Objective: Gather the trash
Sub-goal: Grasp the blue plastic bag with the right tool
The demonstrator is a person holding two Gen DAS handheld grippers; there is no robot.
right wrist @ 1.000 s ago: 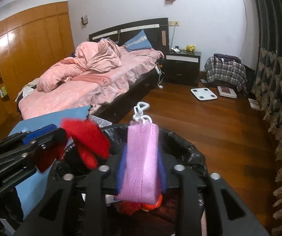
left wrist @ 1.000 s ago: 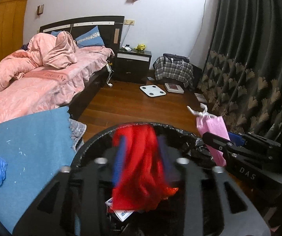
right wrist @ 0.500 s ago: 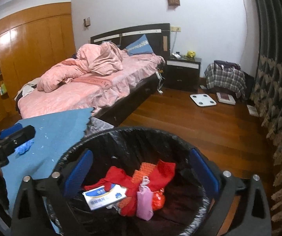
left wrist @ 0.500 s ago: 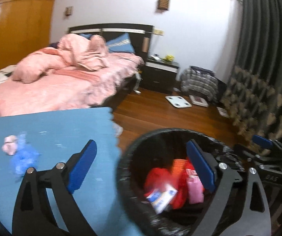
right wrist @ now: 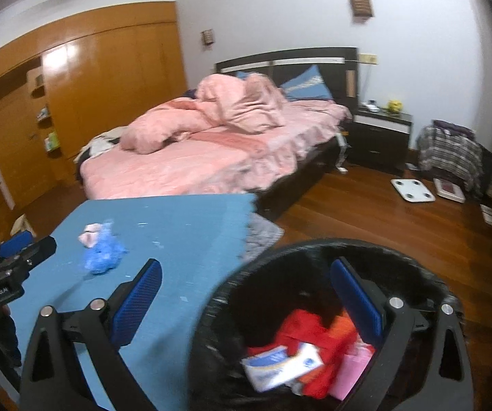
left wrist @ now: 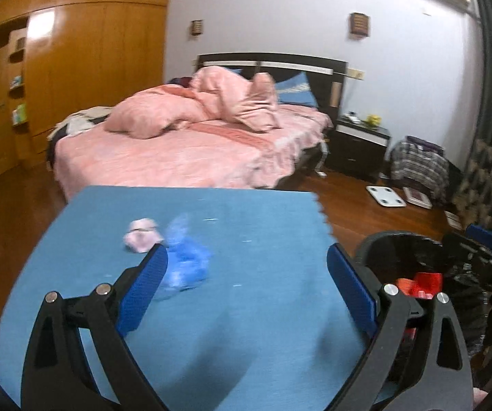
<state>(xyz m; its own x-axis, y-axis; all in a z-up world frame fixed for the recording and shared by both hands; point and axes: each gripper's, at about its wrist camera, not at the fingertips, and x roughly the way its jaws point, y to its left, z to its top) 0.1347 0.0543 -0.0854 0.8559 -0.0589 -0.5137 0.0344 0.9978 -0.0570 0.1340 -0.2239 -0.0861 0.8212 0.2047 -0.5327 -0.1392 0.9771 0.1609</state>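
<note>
While both claws stand wide apart and hold nothing, the scene divides into trash already binned and trash not yet picked up. Seen from the left wrist, the left claw (left wrist: 246, 281) hangs released over a counter (left wrist: 263, 226) covered in blue cloth, aimed toward two scraps lying just beside each other: a crumpled blue plastic wad (left wrist: 186, 263) and a small pink wad (left wrist: 142, 238) touching its far-left side. That aim suggests these are the next pieces to collect; the blue wad sits close to the claw's left finger (left wrist: 141, 291) but is not gripped. Seen from the right wrist, the right claw (right wrist: 246, 294) hovers released above a black-lined trash bin (right wrist: 242, 274) standing on the wooden floor against the counter's right edge, within easy reach of both hands. Inside the bin lie red cloth (right wrist: 300, 328), a white and blue carton (right wrist: 280, 364) and a pink bag (right wrist: 352, 370), so that part of the job looks done. Behind stands a bed (right wrist: 191, 164) with rumpled pink bedding. Motion blur softens fine detail.
</note>
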